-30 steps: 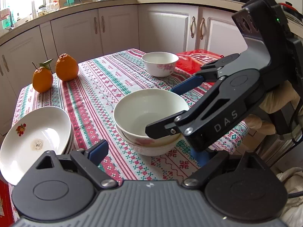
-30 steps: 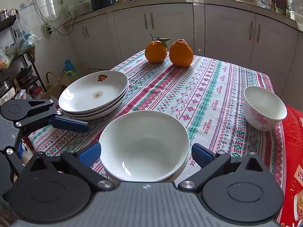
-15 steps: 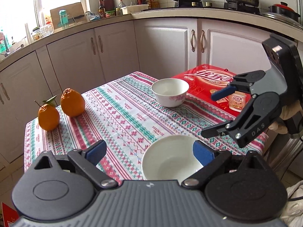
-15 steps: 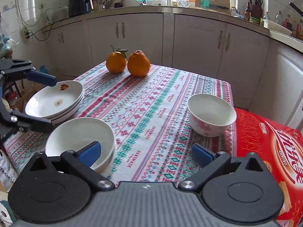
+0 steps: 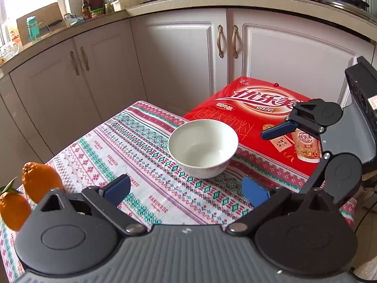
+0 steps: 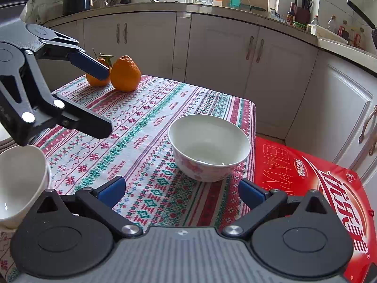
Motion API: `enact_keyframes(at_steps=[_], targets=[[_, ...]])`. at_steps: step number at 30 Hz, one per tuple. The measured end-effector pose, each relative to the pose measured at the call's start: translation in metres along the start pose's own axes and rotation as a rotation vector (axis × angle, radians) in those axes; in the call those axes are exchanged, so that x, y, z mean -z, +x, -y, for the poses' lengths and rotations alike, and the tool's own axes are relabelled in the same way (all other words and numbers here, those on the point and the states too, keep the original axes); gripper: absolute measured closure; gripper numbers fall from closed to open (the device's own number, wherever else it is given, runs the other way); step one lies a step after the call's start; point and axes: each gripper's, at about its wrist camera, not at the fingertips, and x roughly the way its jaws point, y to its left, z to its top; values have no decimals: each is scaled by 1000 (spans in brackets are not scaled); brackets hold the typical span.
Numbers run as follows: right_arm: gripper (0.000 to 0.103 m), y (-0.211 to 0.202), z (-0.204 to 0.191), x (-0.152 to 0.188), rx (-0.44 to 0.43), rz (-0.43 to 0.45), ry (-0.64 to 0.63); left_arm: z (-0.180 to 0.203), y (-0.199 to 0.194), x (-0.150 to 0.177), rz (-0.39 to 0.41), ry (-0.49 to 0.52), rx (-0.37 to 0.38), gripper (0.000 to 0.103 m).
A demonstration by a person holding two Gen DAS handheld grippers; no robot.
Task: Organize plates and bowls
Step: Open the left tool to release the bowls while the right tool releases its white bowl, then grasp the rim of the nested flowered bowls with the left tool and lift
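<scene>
Small white bowl [image 5: 203, 148] sitting upright near the tabletop [image 5: 146, 165] edge, just beside a red carton [image 5: 259, 108]; nothing touching it. Left claw [image 5: 186, 189] hanging spread before it, jaws having just been opening, nothing between them. Right claw [image 6: 181, 189] also gaping, empty. Larger bowl [image 6: 21, 184] resting at the left; two oranges [image 6: 124, 74] sitting at the far corner

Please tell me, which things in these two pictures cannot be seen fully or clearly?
- Large bowl: right wrist view, cut off by the left edge; absent from the left wrist view.
- Left orange: right wrist view, partly behind the left gripper.
- Red box: left wrist view, partly behind the right gripper.
</scene>
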Motion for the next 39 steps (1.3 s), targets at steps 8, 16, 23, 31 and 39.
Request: enact_keyframes(at_steps=[8,16,23,31,39], targets=[[0,40,23,-6,5,12,10,-13,77,-22,-40,-42,67,4],[6,57,30,-11,-1,23,0,-21,113,-30,-76,-111,141,18],[13,60,32,-14,-9,26,-5,-20,122,-34,-89,-118,178,31],[13,57,31,-15,-14,17,9,-17,121,-35,-99,-122,186,33],[13,37,23,-21,-15,29,-9,-12,94,-36,-78,-112,181,33]])
